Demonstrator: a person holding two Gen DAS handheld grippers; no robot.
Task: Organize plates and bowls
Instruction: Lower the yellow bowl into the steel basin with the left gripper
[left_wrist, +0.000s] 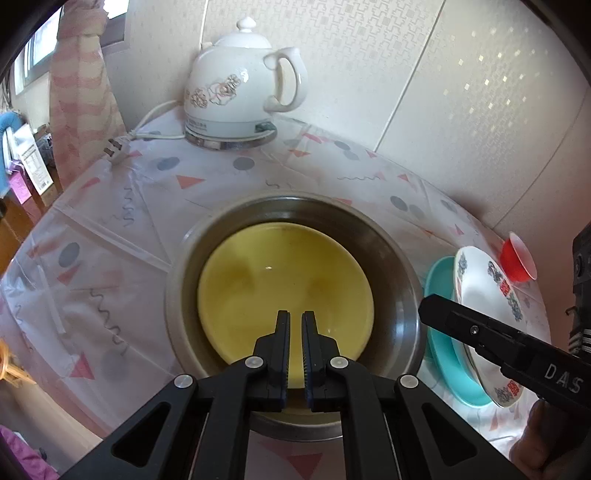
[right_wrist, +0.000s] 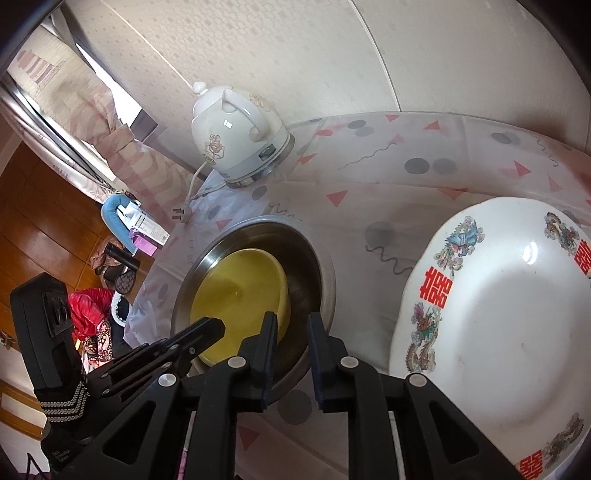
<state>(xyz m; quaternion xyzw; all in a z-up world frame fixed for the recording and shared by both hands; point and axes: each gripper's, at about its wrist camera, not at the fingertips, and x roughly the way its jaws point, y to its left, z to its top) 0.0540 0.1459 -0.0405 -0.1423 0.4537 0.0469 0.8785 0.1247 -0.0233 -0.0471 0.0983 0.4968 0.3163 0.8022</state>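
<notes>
Your left tongs (left_wrist: 295, 314), bottom centre of the left view, are nearly closed and hold nothing, over the yellow plate (left_wrist: 284, 288) inside the steel bowl (left_wrist: 395, 243). Your right tongs (right_wrist: 291, 317) gape, empty. The white patterned plate (right_wrist: 495, 332) lies lower right on the tabletop (right_wrist: 369, 177), atop a teal plate (left_wrist: 439, 280).

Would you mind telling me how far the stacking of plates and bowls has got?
Done: the yellow plate lies inside the steel bowl. In hand: nothing; the left gripper, nearly shut, hovers over it, and the right gripper is open. Left: the patterned plate on the teal plate, and the red cup.
</notes>
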